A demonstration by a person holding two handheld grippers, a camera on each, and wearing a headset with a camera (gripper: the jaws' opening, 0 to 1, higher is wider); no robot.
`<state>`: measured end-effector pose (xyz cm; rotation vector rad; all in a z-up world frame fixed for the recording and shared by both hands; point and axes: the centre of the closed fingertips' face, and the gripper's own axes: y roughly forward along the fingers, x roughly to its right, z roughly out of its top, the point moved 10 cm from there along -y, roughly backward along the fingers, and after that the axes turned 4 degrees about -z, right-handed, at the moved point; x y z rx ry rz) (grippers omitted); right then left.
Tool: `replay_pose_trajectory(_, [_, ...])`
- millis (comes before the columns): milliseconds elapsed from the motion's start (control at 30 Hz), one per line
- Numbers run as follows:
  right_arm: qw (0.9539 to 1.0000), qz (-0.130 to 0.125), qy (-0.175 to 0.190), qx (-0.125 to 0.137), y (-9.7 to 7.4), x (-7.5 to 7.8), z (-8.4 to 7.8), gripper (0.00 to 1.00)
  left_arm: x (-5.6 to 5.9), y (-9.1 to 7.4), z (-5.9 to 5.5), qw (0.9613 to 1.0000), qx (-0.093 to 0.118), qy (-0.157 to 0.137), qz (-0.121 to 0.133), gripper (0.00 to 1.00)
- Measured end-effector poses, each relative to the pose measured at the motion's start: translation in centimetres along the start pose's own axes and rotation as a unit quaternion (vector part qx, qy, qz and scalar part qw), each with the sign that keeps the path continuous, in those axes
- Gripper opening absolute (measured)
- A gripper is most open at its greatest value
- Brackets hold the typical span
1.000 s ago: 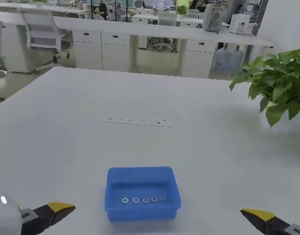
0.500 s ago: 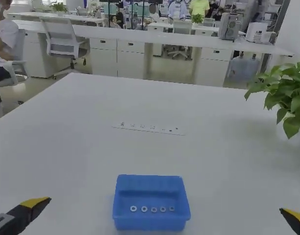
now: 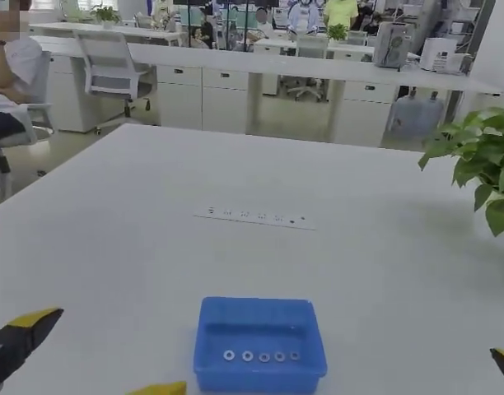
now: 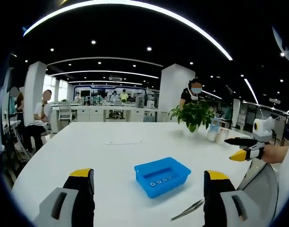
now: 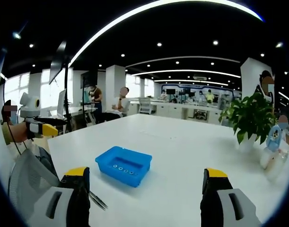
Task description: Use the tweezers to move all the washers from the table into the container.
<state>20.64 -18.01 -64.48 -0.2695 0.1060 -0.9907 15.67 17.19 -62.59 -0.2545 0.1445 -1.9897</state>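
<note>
White table [image 3: 359, 271] carries the container [image 3: 260, 380], five washers [image 3: 262, 356] in a row inside, so the job looks finished. Best scan the top for strays without nudging the container. Left gripper [image 4: 148, 174] and right gripper [image 5: 146, 171] gape wide, empty; tweezers [image 4: 188, 210] lie on the table between them, nearer than the container.

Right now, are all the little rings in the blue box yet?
Looks almost finished. Done: five washers lie in a row inside the blue container. In hand: nothing. The left gripper and right gripper are both open and empty, and the tweezers lie on the table. Left: probably nothing, though the tiny marks farther along the table are too small to tell.
</note>
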Motion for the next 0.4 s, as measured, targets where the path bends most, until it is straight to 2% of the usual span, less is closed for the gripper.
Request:
replay_pose_trajectory(200, [1.0000,0.001,0.001,-0.003,-0.30,-0.14,-0.10,0.99,0.25,-0.24,-0.49,0.9999,-0.013,0.000,-0.005,0.99])
replay_pose_trajectory(400, [1.0000,0.003,0.007,0.003,-0.64,-0.14,-0.10,0.99,0.29,-0.51,-0.53,0.9999,-0.010,-0.002,-0.008,0.99])
